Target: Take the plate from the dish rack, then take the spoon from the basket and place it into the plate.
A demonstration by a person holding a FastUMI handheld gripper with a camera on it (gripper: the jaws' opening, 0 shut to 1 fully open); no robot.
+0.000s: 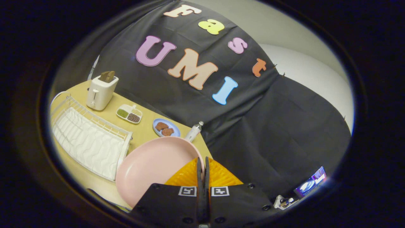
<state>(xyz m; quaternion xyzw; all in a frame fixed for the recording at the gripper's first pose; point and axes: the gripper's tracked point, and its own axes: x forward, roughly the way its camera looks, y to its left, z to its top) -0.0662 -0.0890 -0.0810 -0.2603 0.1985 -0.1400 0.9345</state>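
- Fingers (202, 167) pinch the pink plate (152, 167) at its rim (jaws nearly together).
- Rack (88, 139) sits just beside the plate.
- Keep it level; set down gently.

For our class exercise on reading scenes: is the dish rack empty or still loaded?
Empty: the dish rack shows bare wires; the pink plate is clamped in the shut tool.
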